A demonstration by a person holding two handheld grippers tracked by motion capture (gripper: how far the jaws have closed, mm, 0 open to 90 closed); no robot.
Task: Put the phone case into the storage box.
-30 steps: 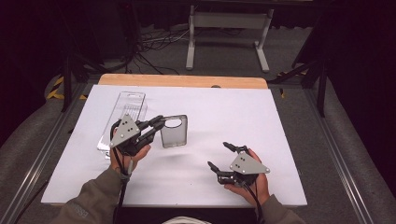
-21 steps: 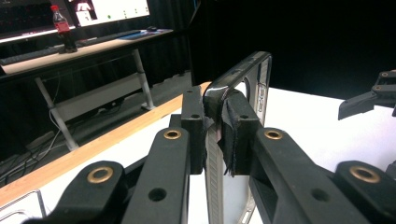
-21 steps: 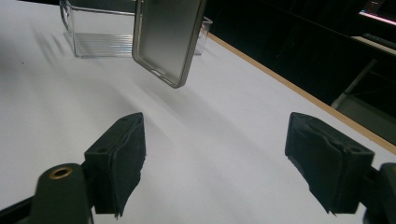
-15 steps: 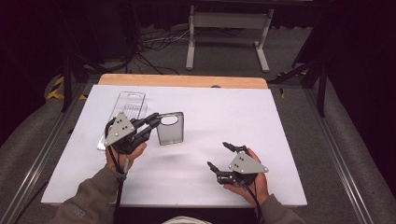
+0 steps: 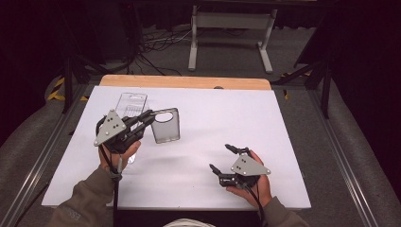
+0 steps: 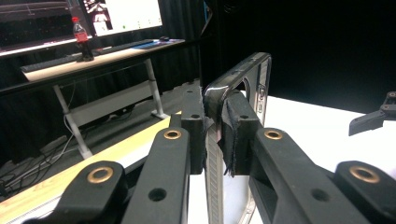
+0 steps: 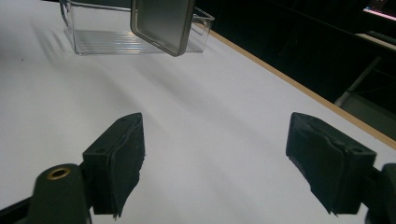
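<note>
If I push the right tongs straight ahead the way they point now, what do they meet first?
Probably the phone case held by the left tongs, with the clear tray just behind; depth is uncertain. Until there, just bare white table.

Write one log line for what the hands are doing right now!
left gripper: shut on phone case, held above table | right gripper: open, holding nothing | clear bin: behind the case

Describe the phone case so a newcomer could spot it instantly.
Start at the white table, then go to its far left part, where a clear plastic tray lies. Just right of it, the left gripper clamps the phone case by its edge. It is smoky and see-through, with a round camera hole, unlike the colourless ribbed tray.
</note>
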